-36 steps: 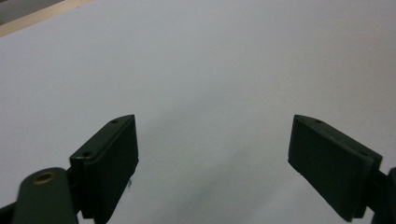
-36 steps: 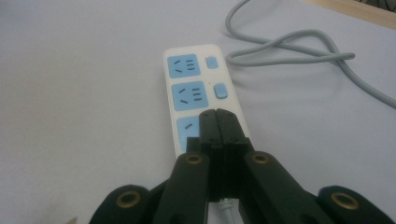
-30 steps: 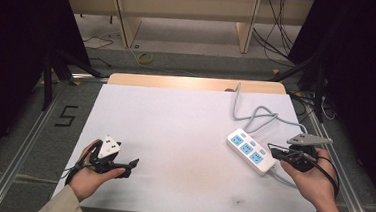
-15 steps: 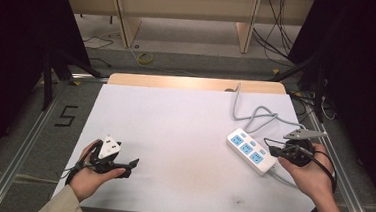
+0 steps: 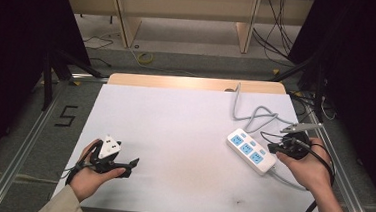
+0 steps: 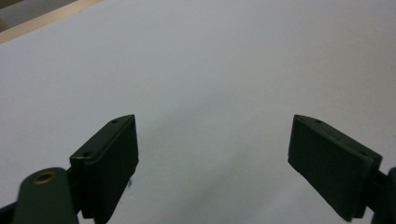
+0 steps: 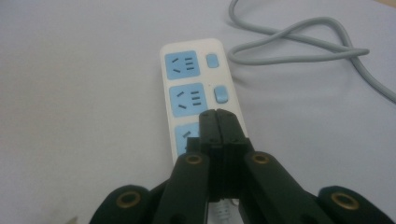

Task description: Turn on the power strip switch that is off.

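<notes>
A white power strip (image 5: pixel 251 151) with blue sockets lies at the right of the white table (image 5: pixel 184 131); its grey cable (image 5: pixel 256 111) loops toward the far edge. In the right gripper view the strip (image 7: pixel 198 88) shows three blue sockets and blue switch buttons, and my right gripper (image 7: pixel 218 116) is shut, its jaws pressed together just over the nearest socket. In the high view that right gripper (image 5: pixel 275 148) hangs at the strip's near right end. My left gripper (image 5: pixel 131 163) rests near the front left, open, with bare table between its jaws (image 6: pixel 212 154).
A wooden strip (image 5: pixel 192 83) runs along the table's far edge. Shelving legs and cables stand on the floor beyond. Metal rails run along both sides of the table, with a "5" mark (image 5: pixel 67 116) on the floor at left.
My right gripper has moved left and slightly forward, from beside the strip to over its near end. The left gripper has stayed in place.
</notes>
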`<state>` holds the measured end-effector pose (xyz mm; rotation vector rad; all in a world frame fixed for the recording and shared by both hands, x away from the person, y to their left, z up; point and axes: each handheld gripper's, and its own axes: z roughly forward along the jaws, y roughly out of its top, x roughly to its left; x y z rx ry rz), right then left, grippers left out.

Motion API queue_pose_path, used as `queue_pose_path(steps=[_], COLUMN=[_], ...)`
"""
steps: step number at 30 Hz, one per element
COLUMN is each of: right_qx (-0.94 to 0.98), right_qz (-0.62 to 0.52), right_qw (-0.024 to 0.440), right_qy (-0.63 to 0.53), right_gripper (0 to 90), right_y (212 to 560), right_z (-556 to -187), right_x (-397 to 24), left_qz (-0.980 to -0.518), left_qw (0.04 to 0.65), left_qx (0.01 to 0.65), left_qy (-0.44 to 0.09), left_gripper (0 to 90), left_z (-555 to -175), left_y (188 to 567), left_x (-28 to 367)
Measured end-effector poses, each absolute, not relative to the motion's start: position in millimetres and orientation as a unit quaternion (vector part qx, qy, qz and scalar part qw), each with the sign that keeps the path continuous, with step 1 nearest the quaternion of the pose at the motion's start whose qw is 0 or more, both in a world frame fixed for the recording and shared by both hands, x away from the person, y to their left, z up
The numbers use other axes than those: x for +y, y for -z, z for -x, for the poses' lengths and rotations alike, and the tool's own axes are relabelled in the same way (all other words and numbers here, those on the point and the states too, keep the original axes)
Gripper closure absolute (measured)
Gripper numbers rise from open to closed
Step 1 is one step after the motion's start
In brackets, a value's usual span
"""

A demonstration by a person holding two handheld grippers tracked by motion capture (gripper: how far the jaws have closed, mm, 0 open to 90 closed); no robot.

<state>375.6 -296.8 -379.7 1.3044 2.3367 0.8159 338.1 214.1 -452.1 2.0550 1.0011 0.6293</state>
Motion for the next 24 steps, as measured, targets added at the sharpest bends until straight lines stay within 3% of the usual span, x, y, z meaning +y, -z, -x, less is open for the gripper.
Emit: queue_pose_path(steps=[24], right_qx=[0.833], right_qz=[-0.460], right_qw=[0.157], right_qy=[-0.264], right_gripper=[90.0], right_y=[372.6], right_z=[-398.4], right_x=[-289.7], left_qz=[-0.807], left_qw=[0.373], left_qx=[0.388], left_qy=[-0.245], left_gripper=[15.8], left_z=[-337.6], left_y=[452.6], left_x=[213.6])
